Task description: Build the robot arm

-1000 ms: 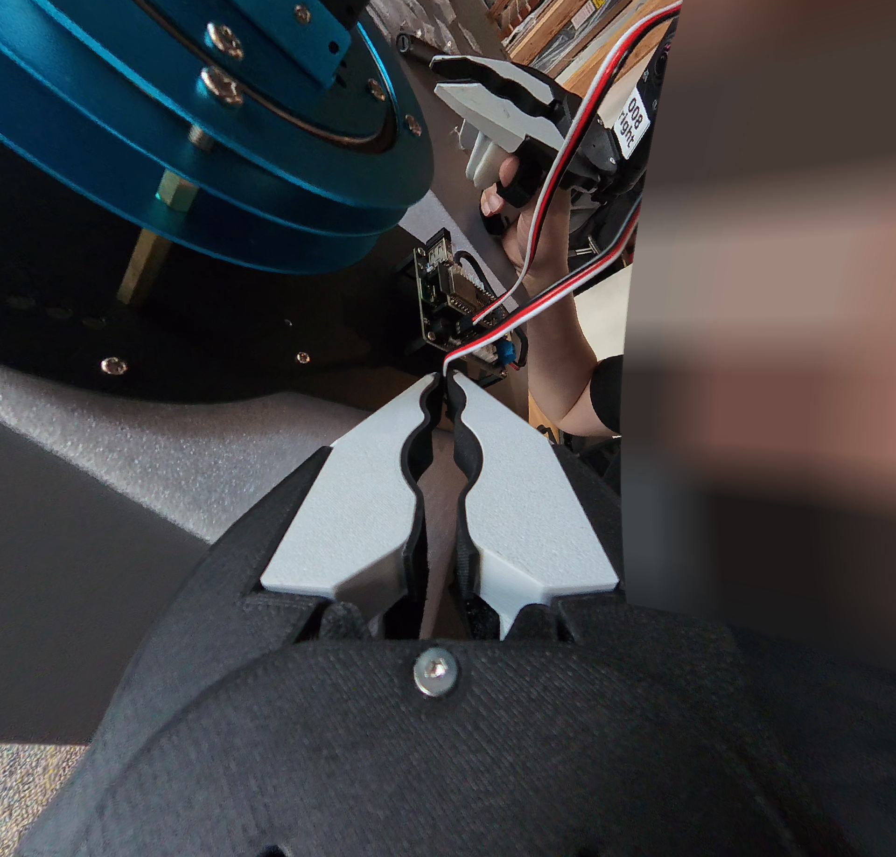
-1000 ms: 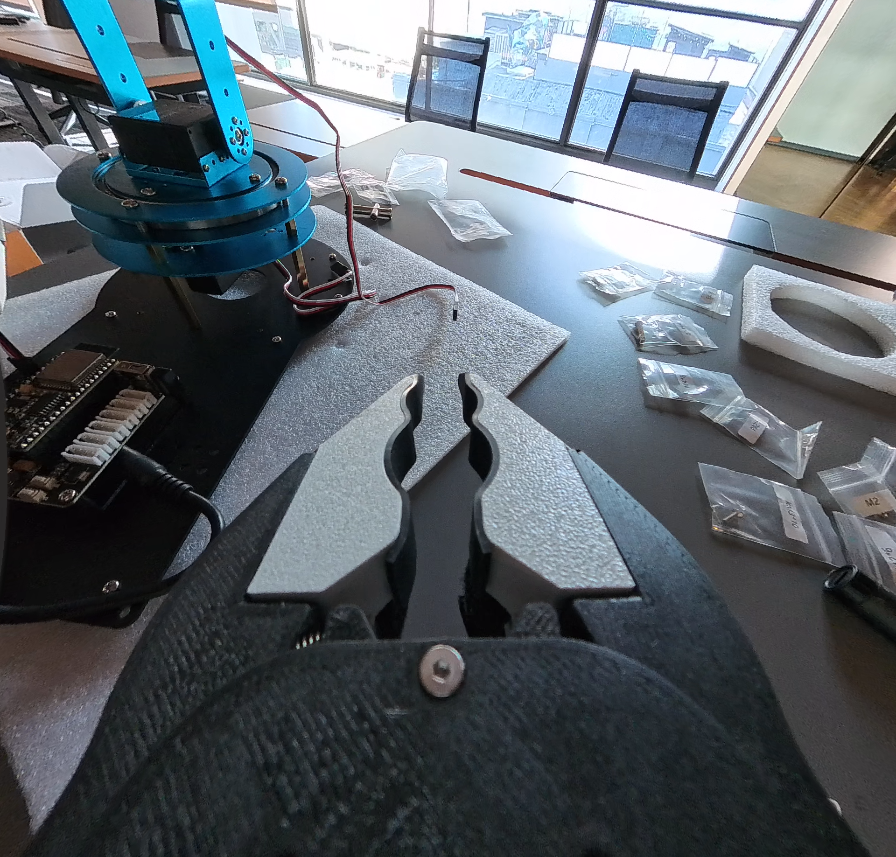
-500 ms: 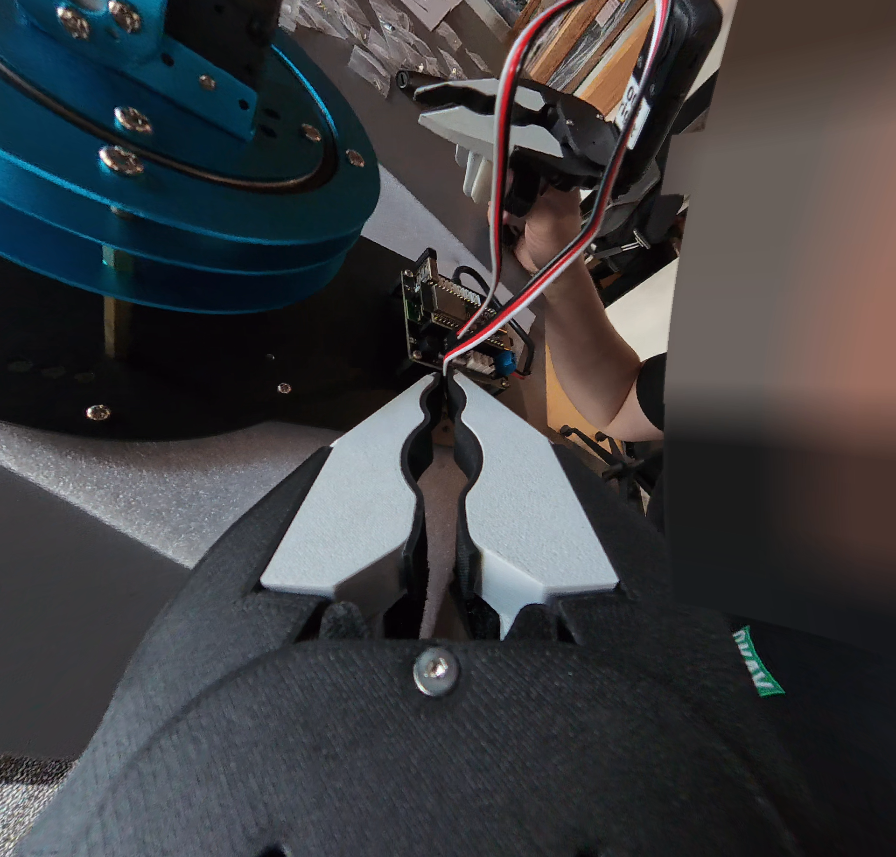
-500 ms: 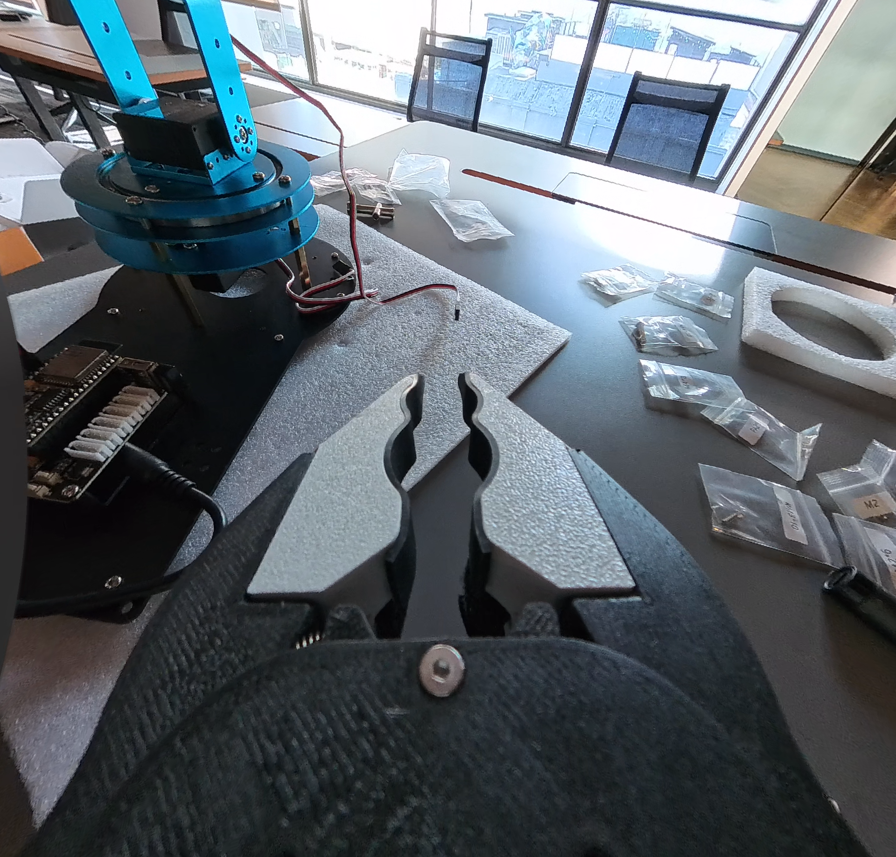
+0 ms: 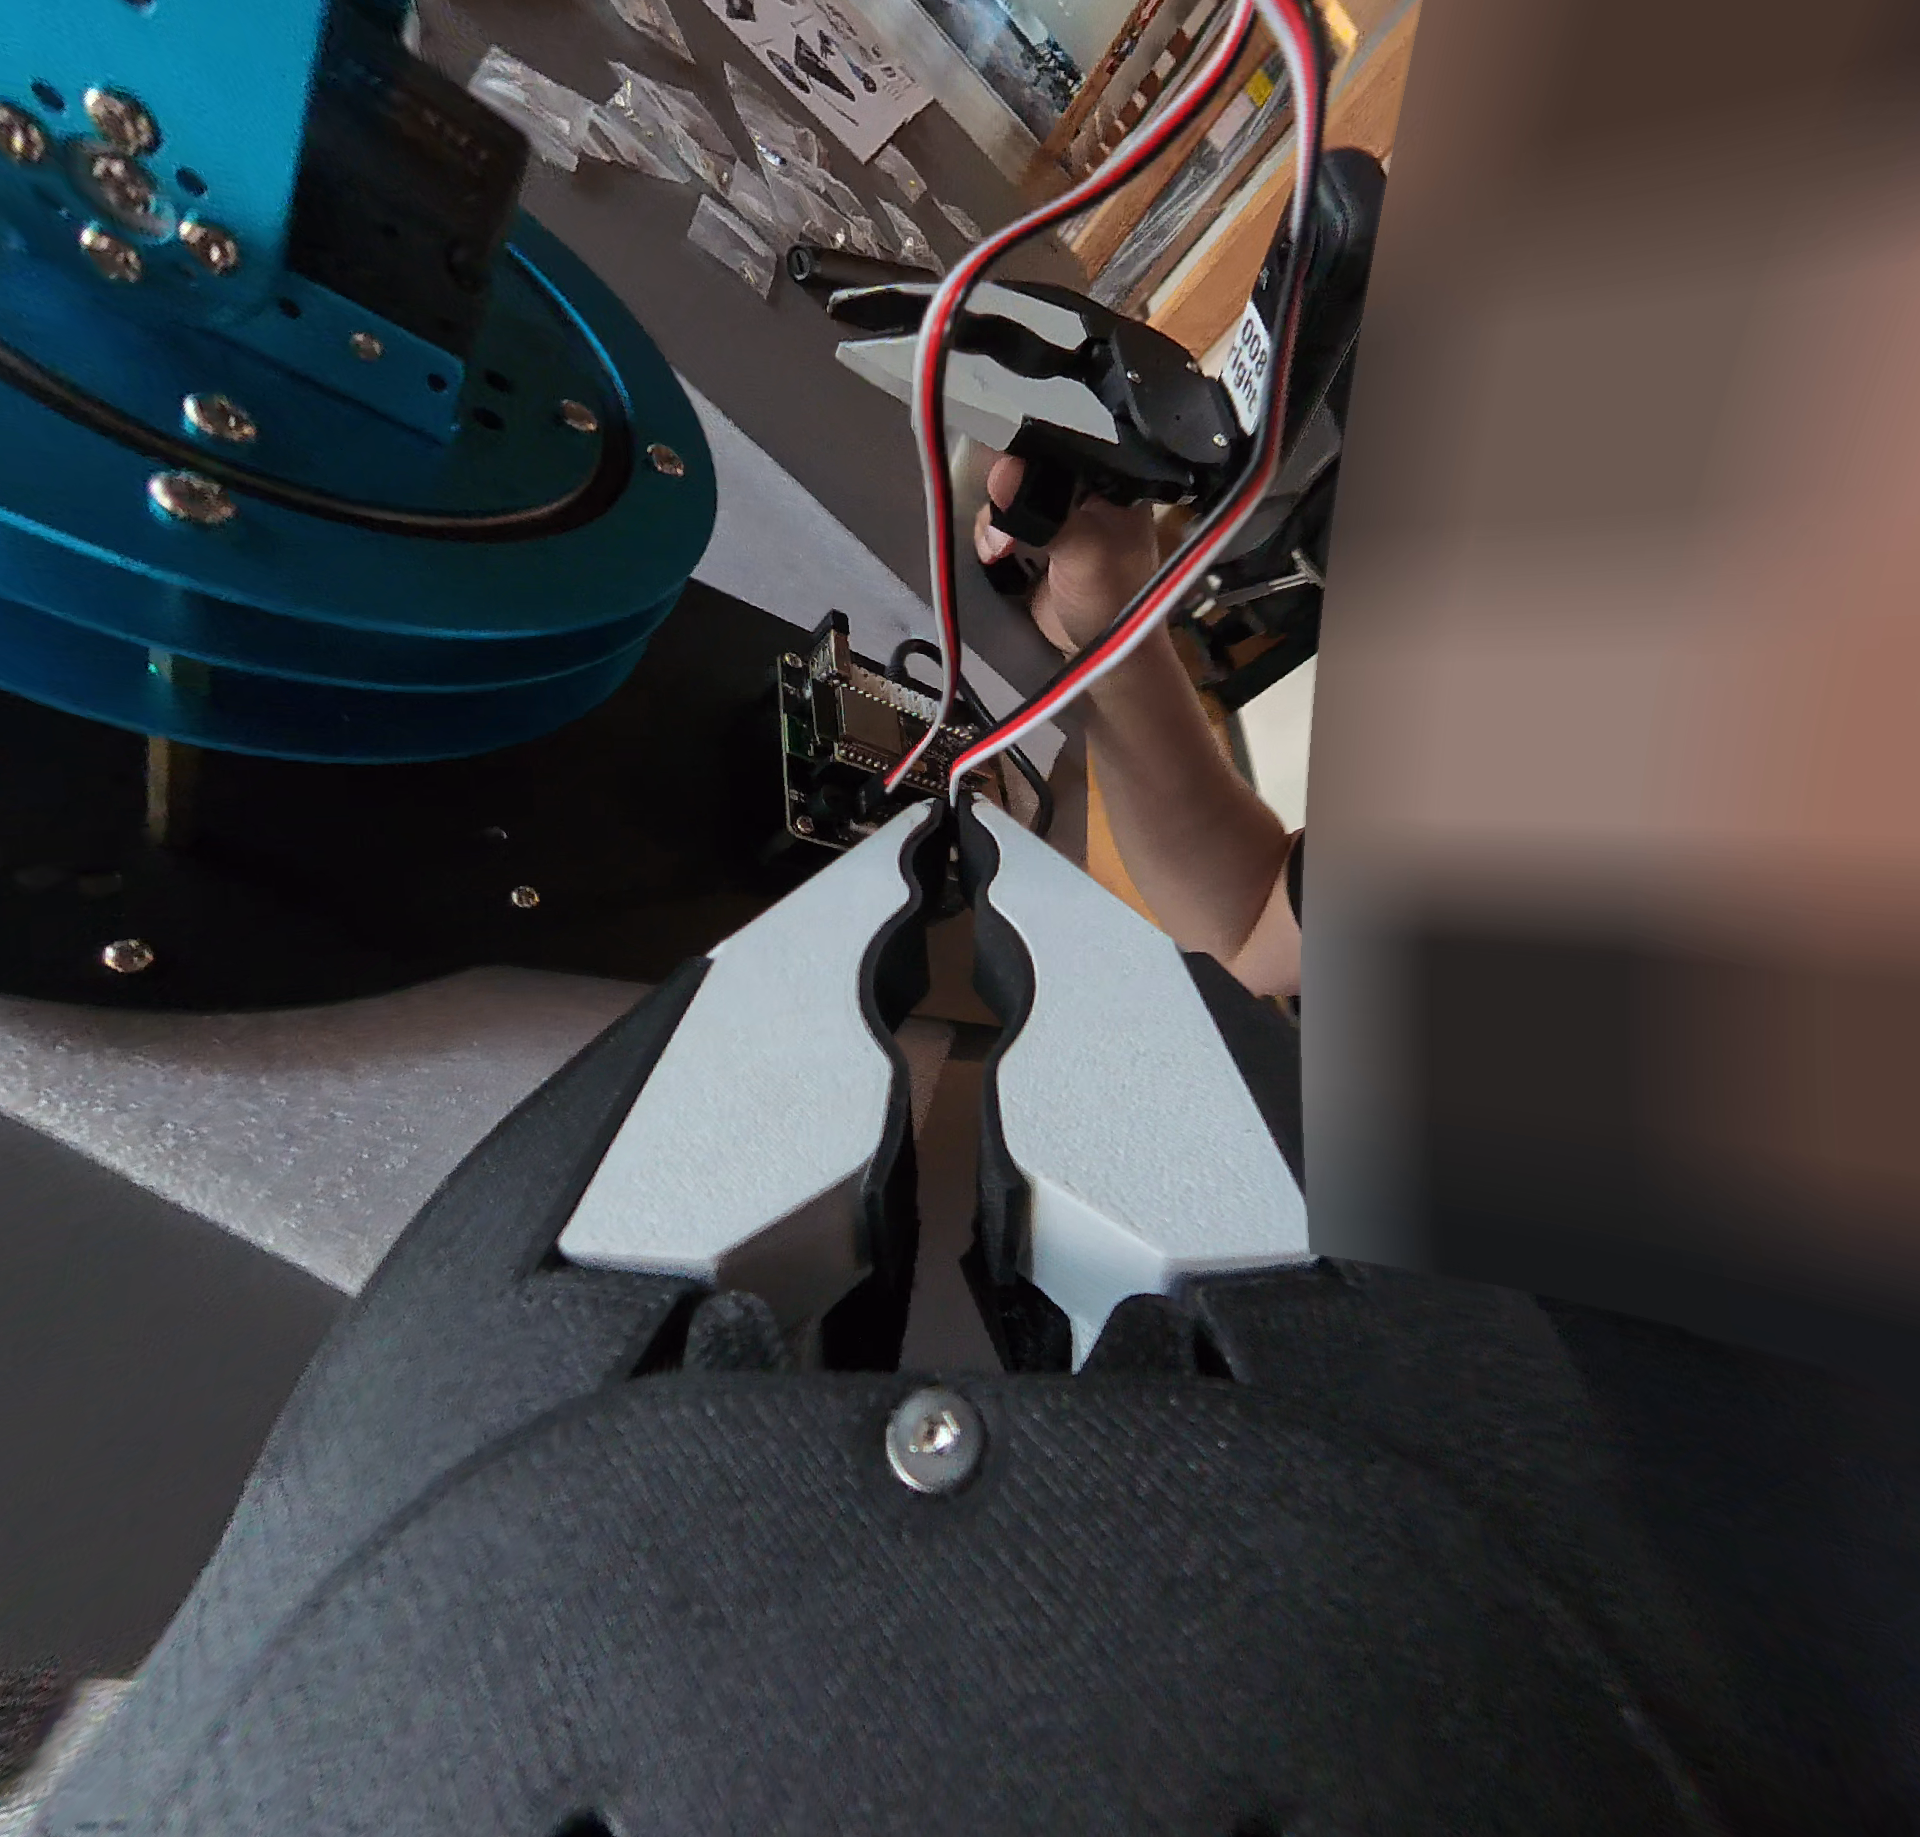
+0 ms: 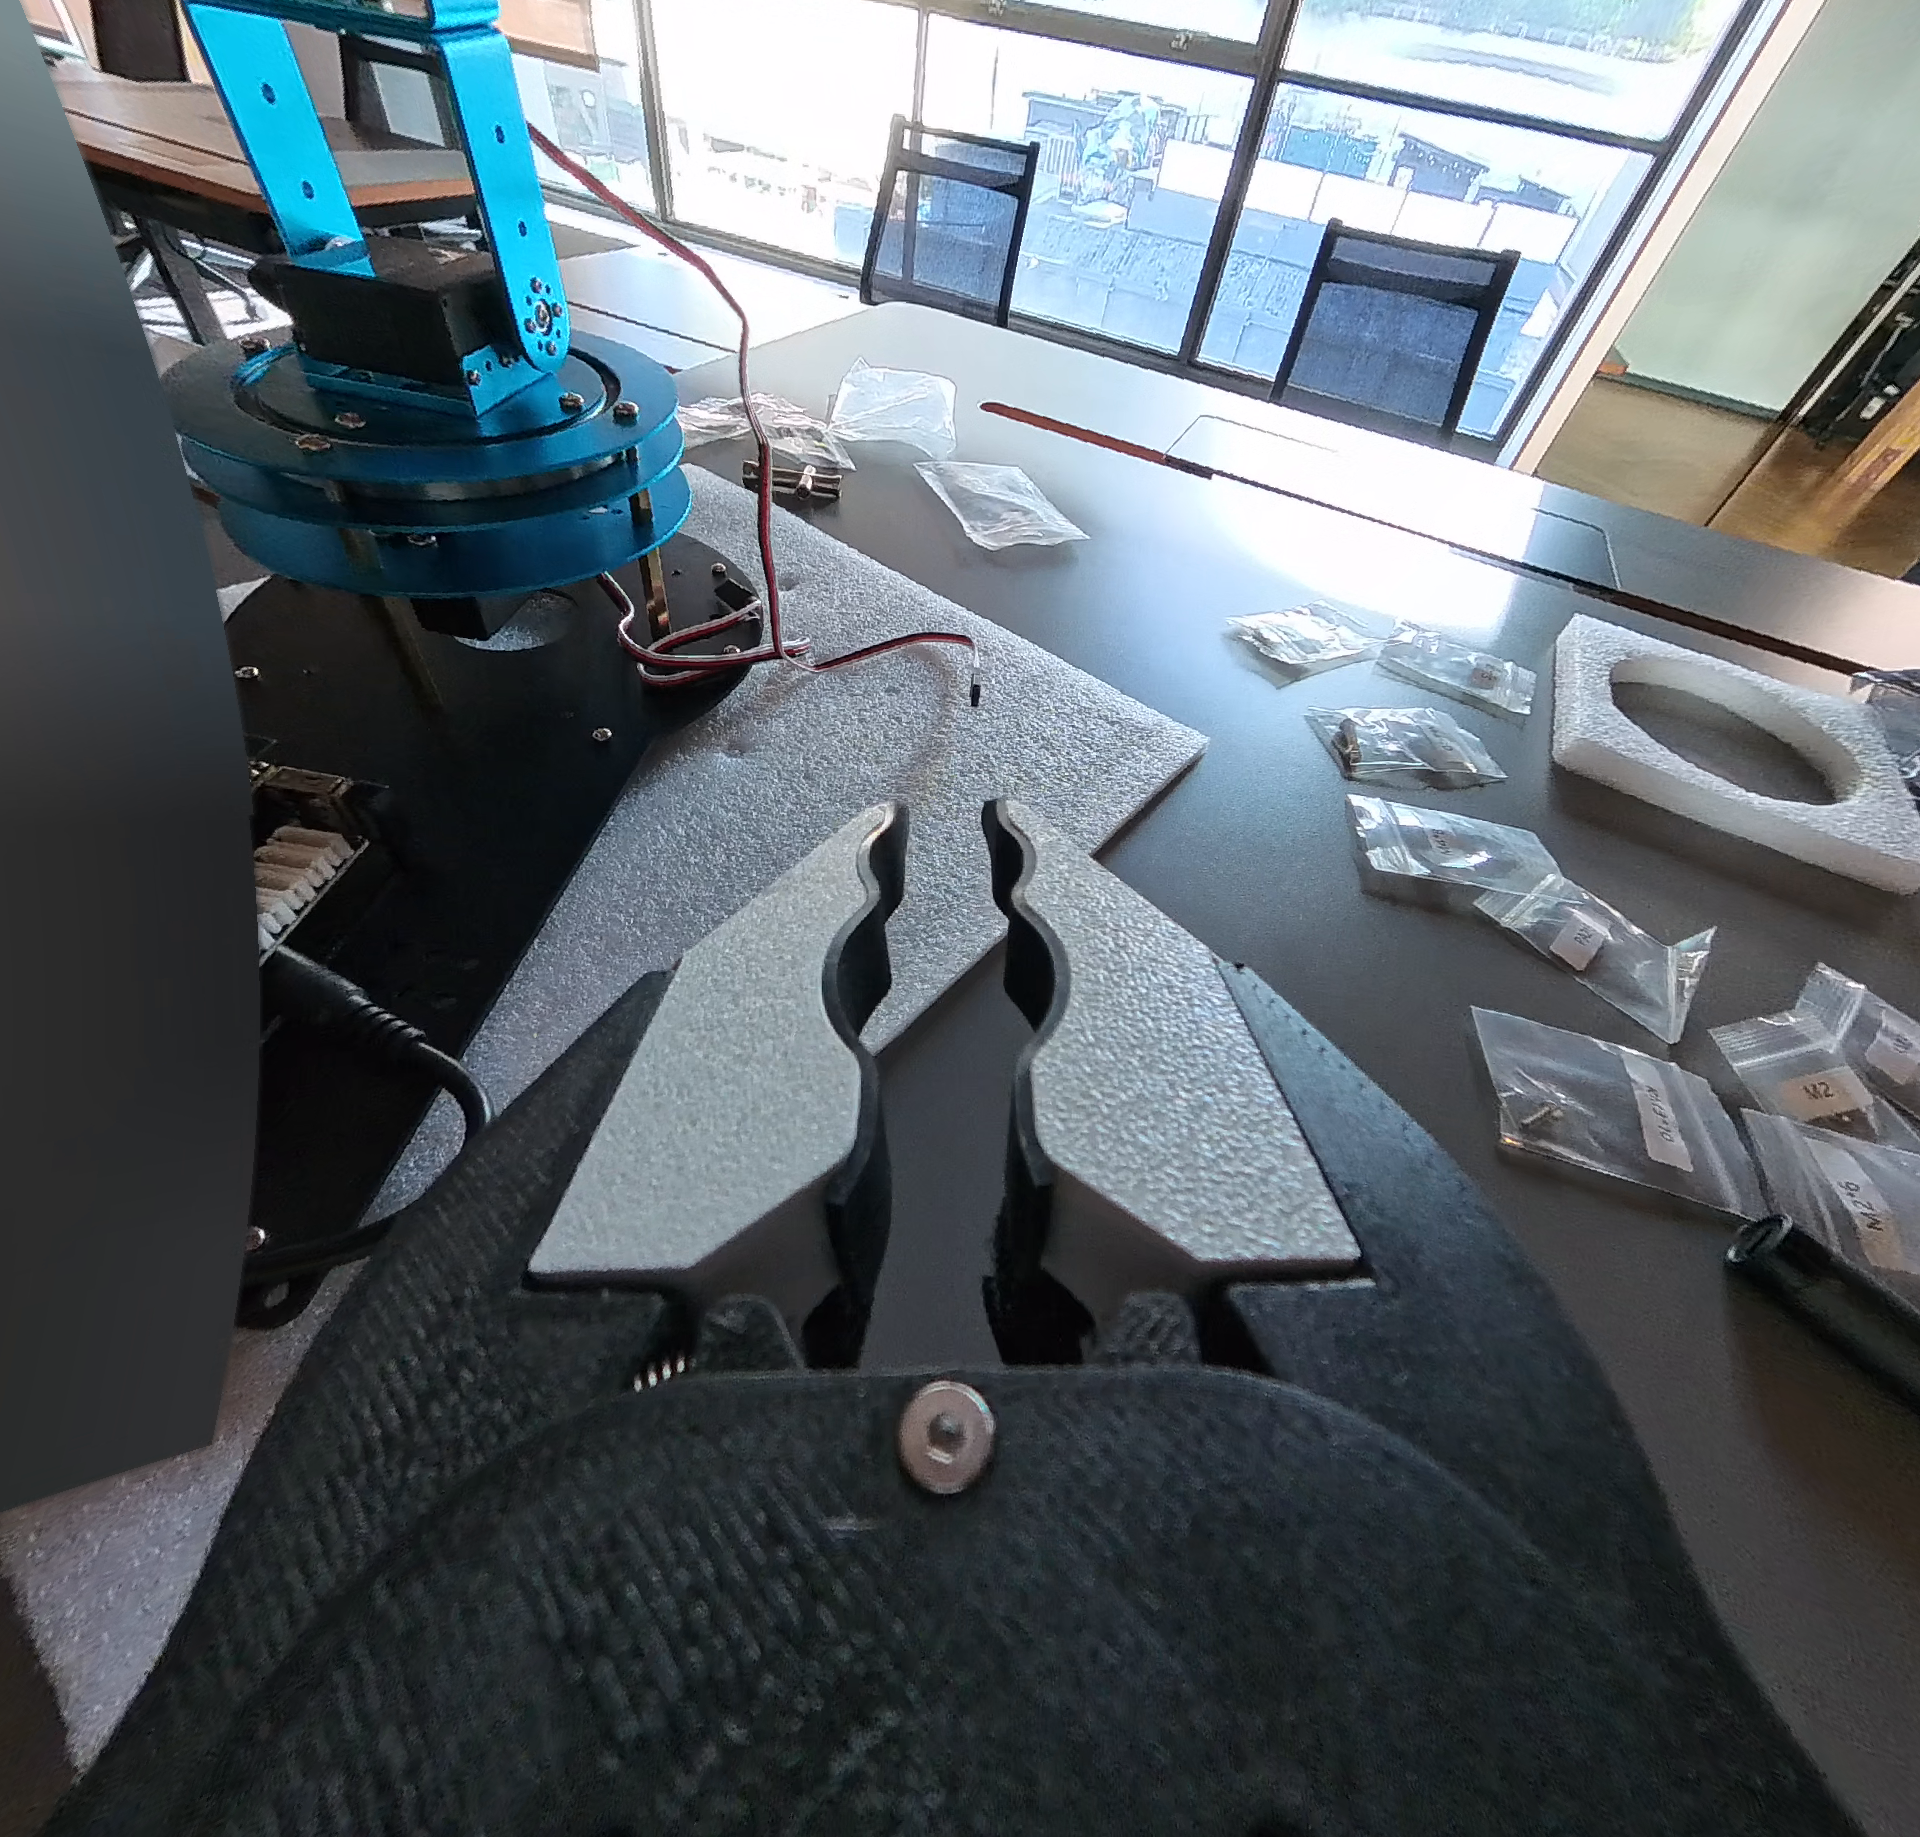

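My left gripper [image 5: 948, 816] is shut on the end of a red, white and black servo cable [image 5: 938, 499], which loops up and out of the top of the left wrist view. Its tips are just in front of a small green circuit board [image 5: 831, 727] on the black baseplate [image 5: 312, 883]. The blue round robot base [image 5: 343, 551] stands to the left. My right gripper [image 6: 940, 821] is slightly open and empty above a grey foam sheet [image 6: 831, 748]. It also shows in the left wrist view [image 5: 840, 327], held by a hand.
A second servo cable [image 6: 894, 649] lies loose on the foam beside the blue base [image 6: 436, 478]. Several small plastic bags of parts [image 6: 1434, 852] and a white foam ring [image 6: 1621, 748] lie on the dark table to the right. Two chairs stand by the windows.
My left gripper has swung while keeping its hold on the cable, so the blue base looks lower and the cable loop taller. My right gripper has barely moved.
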